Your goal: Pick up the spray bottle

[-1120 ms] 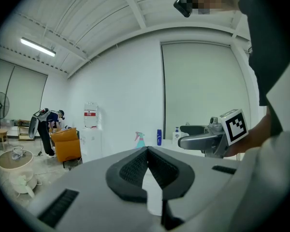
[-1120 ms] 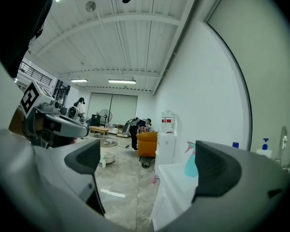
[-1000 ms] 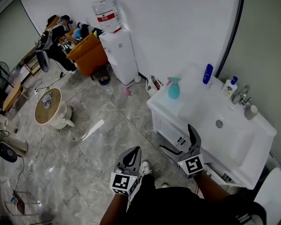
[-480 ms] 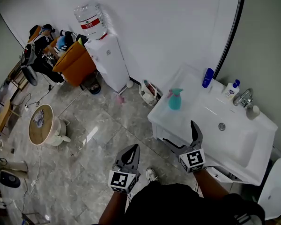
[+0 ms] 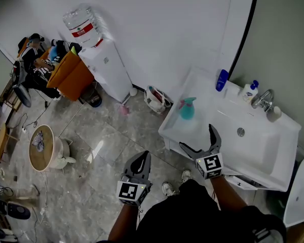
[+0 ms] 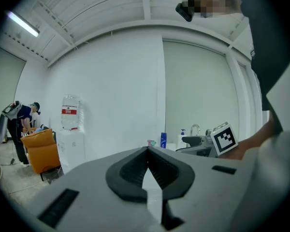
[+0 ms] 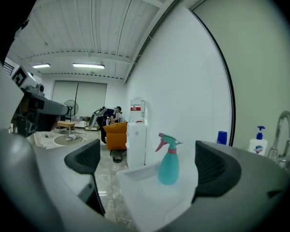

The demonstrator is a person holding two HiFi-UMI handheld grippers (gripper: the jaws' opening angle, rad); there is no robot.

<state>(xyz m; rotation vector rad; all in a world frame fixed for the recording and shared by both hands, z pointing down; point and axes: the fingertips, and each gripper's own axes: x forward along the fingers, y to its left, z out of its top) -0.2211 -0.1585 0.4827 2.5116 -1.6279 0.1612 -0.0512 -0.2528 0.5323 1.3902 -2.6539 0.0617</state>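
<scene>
You stepped closer to the bench (image 5: pixel 173 131). Your right hand-held gripper (image 5: pixel 196 136) is wide open, empty; the spray bottle (image 5: pixel 187 109) stands ahead of it, not grabbed yet. Your left hand-held gripper (image 5: pixel 141 161) is closed.

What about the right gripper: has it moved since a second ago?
Yes. The right gripper, jaws apart, has advanced toward the teal plastic spray bottle standing on the white sink counter; their gap is shorter.
</scene>
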